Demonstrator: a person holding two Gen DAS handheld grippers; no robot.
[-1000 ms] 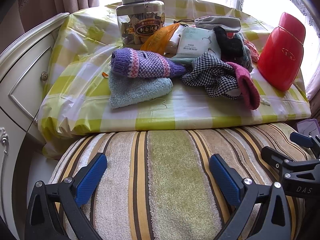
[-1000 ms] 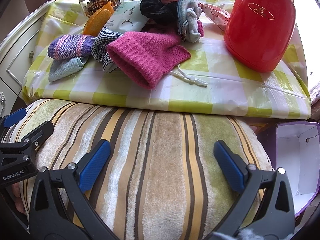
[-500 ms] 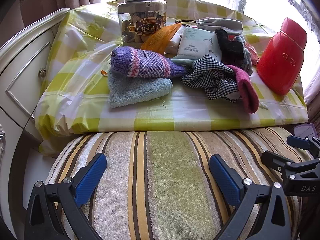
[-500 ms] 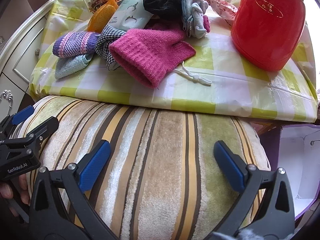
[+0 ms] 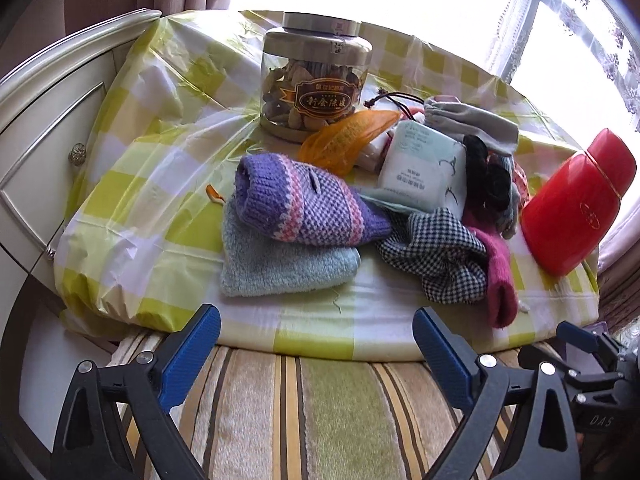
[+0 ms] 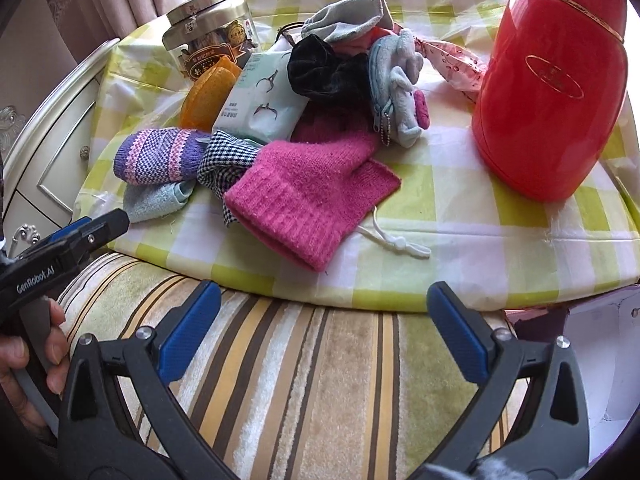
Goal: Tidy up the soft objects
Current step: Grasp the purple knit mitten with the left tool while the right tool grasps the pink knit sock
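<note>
Soft things lie piled on the checked table cover: a purple striped knit piece point(image 5: 304, 208) on a light blue towel point(image 5: 280, 268), a houndstooth cloth point(image 5: 436, 256), a pink knit piece point(image 6: 312, 196), a black scrunchie point(image 6: 324, 68), a grey plush pouch point(image 6: 400, 92) and a grey cloth bag point(image 5: 468, 120). My left gripper point(image 5: 316, 336) hovers over the far edge of a striped plush cushion point(image 5: 320, 412); its jaws are closing slightly, nothing gripped between them. My right gripper point(image 6: 324, 312) stands open beside it over the same cushion, short of the pink knit.
A lidded jar point(image 5: 316, 92), an orange bag point(image 5: 348, 136), a tissue pack point(image 5: 420, 168) and a tall red container point(image 6: 552, 92) share the table. A white cabinet point(image 5: 44, 160) stands on the left. A purple box with a white inside point(image 6: 600, 360) sits lower right.
Both grippers have moved forward and up over the cushion toward the table. The pile looks nearer and larger, and less of the cushion shows. Nothing was taken hold of.
</note>
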